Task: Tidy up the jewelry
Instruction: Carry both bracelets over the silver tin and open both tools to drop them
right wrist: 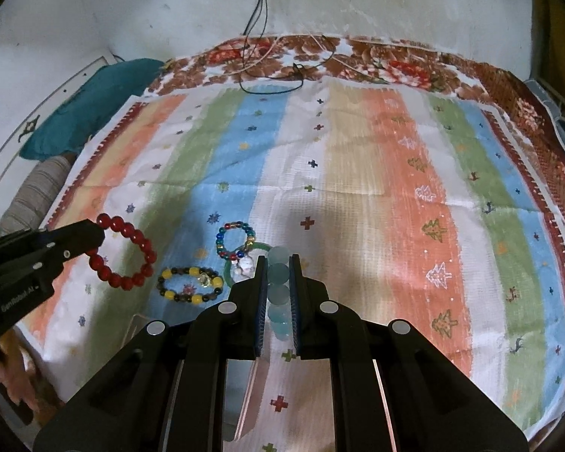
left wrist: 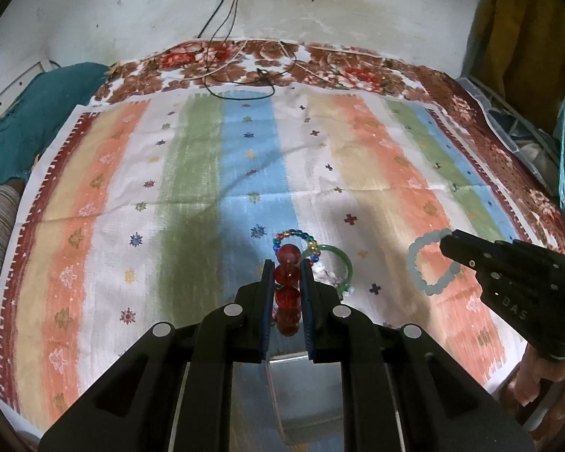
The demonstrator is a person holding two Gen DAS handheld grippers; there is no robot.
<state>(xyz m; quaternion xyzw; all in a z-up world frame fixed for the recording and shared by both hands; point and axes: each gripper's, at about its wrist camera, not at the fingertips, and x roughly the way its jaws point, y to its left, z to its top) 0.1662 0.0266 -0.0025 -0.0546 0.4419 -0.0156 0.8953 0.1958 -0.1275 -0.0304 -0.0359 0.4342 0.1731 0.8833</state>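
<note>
Red bead bracelet (left wrist: 288,282) pinched in your left gripper (left wrist: 287,267), pale blue bead bracelet (right wrist: 278,286) clamped in your right gripper (right wrist: 278,263), multicolor bracelet (right wrist: 235,240) at ten o'clock.

Striped cloth (left wrist: 222,173) on floral blanket (left wrist: 267,64) (cables (left wrist: 241,75) trailing).

Both cameras sit just behind their own fingers and look forward and down over a striped cloth (left wrist: 214,173), toward the white wall (left wrist: 132,11) at 12 o'clock. The left wrist view sees its fingers (left wrist: 269,301) rise from 6 o'clock, close to the lens, with the right gripper (left wrist: 448,243) entering at 3 o'clock. The right wrist view is set the same way, slightly further right, with the left gripper (right wrist: 100,235) entering at 9 o'clock. Both views share the cloth, the floral blanket (right wrist: 395,64) at its far edge, the cables (right wrist: 260,11) at 12 o'clock, and the multicolour bracelet (left wrist: 295,234) and green bangle (left wrist: 344,260) near centre.
</note>
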